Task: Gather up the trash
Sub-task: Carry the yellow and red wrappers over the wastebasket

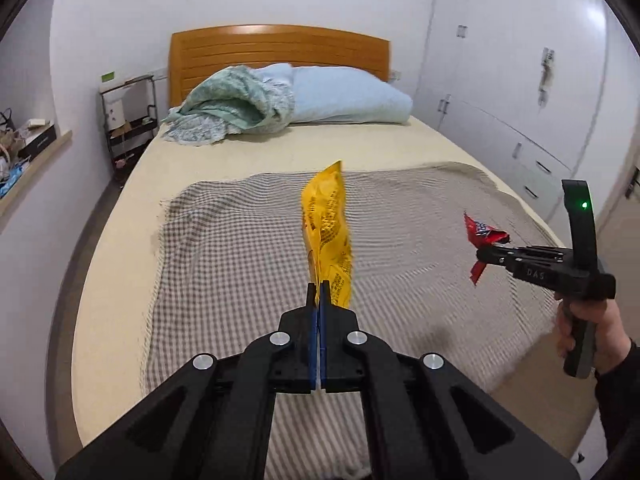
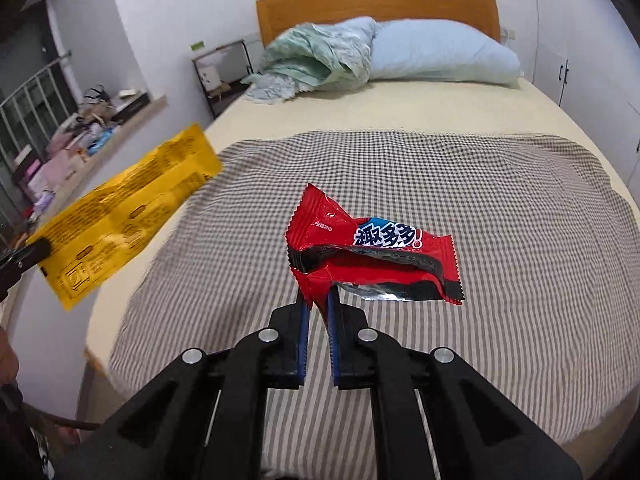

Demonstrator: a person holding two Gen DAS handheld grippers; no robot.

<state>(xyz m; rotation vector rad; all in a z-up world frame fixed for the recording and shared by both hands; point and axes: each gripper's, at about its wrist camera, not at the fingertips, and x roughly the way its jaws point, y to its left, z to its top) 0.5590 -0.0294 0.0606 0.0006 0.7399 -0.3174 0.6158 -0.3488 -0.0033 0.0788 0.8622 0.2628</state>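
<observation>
Left claw (image 1: 319,294) is clamped tight on the bottom edge of a yellow wrapper (image 1: 328,236), which sticks up edge-on so its print is hard to read. Right claw (image 2: 318,302) is pinching a corner of a red snack wrapper (image 2: 360,248), torn open with foil showing. Both hang above the checked blanket (image 2: 480,220) on the bed (image 1: 280,152); the hand (image 1: 588,328) on the right one is cut off at the frame edge.

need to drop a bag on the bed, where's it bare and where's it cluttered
Bare: the checked blanket across the foot, and the cream sheet between it and the pillow. Crowded: the head, with the pillow and crumpled green quilt, and the window ledge on the left.
</observation>
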